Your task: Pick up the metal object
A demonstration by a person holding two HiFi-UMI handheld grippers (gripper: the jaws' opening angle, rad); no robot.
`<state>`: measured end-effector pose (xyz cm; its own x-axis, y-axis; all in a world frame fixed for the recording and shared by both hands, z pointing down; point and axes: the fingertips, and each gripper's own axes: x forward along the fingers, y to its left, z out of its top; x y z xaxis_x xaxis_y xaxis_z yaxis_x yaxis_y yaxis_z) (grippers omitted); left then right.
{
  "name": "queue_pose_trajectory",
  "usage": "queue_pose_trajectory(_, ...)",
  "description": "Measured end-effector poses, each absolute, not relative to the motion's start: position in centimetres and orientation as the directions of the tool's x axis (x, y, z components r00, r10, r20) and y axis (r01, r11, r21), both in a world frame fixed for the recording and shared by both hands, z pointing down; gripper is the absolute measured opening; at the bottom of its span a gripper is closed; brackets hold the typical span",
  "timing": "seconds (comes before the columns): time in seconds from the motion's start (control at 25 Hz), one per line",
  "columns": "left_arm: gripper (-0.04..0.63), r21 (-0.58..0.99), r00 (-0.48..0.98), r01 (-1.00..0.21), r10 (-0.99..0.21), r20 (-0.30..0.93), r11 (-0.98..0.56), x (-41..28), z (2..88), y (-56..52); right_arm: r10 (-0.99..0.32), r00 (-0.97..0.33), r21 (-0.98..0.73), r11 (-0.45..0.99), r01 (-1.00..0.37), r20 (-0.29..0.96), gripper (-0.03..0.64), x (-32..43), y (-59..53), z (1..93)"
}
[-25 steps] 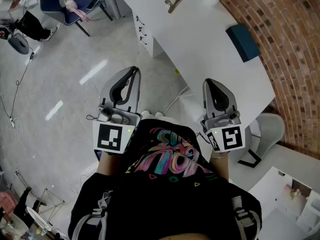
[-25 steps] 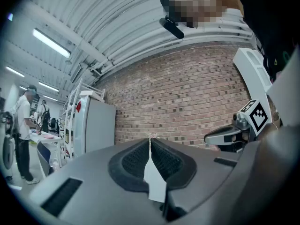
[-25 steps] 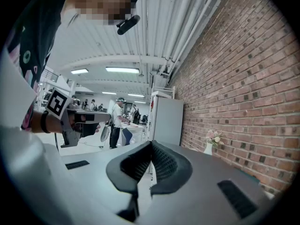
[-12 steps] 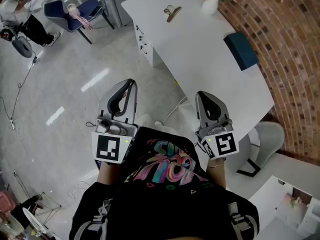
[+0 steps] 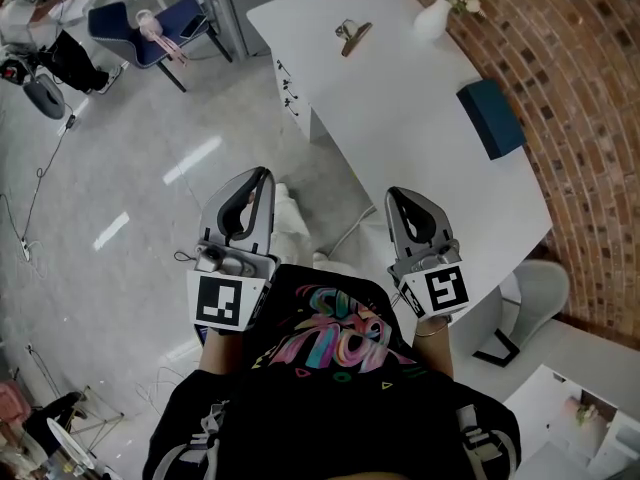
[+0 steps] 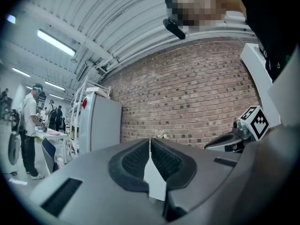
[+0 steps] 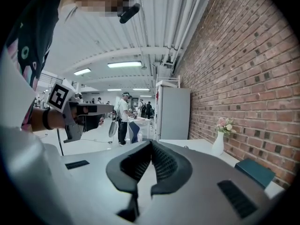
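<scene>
Both grippers clenched, nothing between the pads: left gripper (image 5: 262,175), right gripper (image 5: 398,196). Step, as I judged it: the approach, hardly begun. The metal clip (image 5: 352,36) lay well ahead of both jaws, at the far end of the white table (image 5: 400,118), apart from everything else. Next move would call for a long reach forward and parting the right jaws. Counted: one clip, one flower vase (image 5: 433,18), one teal box (image 5: 491,118), two grippers.

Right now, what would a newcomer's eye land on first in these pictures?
The left gripper and right gripper, both shut and empty, are held out before the person's black shirt. Beyond them a white table along the brick wall carries a metal clip at its far end, a vase of flowers and a dark teal box.
</scene>
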<state>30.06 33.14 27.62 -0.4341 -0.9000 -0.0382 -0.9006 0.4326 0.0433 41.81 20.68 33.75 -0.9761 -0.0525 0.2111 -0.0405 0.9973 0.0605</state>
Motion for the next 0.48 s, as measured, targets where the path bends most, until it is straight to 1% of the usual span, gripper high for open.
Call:
queue_pose_trajectory(0.2,0.032,0.049,-0.418,-0.908,-0.907,-0.05,0.416,23.0,27.6,30.5,-0.061,-0.975,0.07,0.996,-0.047,0.212,0.018,34.8,18.3,33.4)
queue_pose_trajectory(0.36,0.032,0.03,-0.384,-0.923,-0.922,-0.039,0.384,16.0,27.1,28.2,-0.065,-0.974,0.089,0.995,-0.046,0.217,0.018,27.2,16.4,32.4)
queue_pose_trajectory(0.48,0.032,0.038,-0.391,-0.92,-0.92,-0.029,0.39,10.4,27.1,26.5,-0.062,-0.974,0.092,0.995,-0.043,0.216,0.018,21.6,14.9,31.8)
